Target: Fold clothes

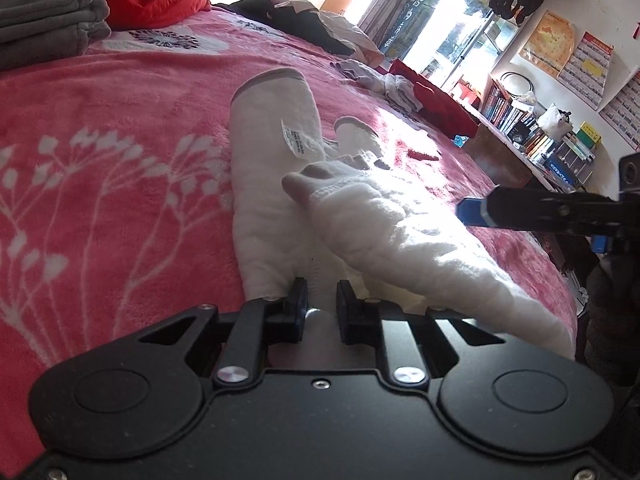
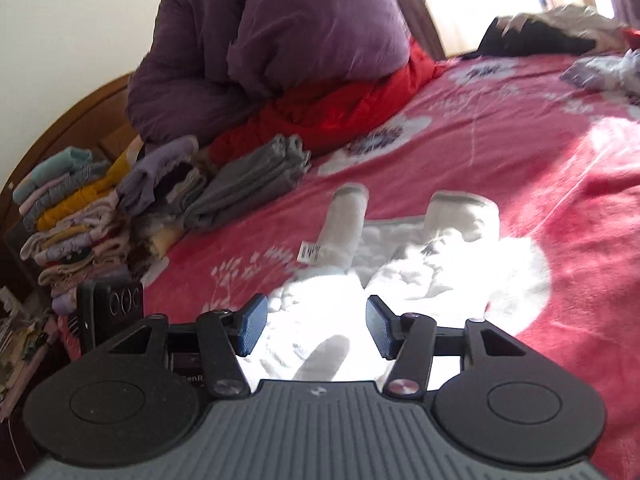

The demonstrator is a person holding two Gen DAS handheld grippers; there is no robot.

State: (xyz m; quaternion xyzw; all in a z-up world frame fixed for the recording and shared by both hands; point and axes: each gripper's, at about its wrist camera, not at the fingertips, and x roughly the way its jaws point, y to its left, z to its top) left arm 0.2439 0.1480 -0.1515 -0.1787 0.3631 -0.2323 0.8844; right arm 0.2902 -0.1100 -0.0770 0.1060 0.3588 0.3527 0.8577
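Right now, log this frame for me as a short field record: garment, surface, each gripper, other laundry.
garment: white top, sleeves out, lying partly folded
surface: pink blanket on a bed
left gripper: shut on the top's near edge
right gripper: open, over the top, nothing between the pads
folded stack: grey clothes, beyond the top
unfolded pile: far edge of bed

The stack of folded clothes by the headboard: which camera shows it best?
The right wrist view: the stack of folded clothes shows in full, many coloured layers beside folded grey pieces. The left wrist view catches only the grey pieces at its top corner.
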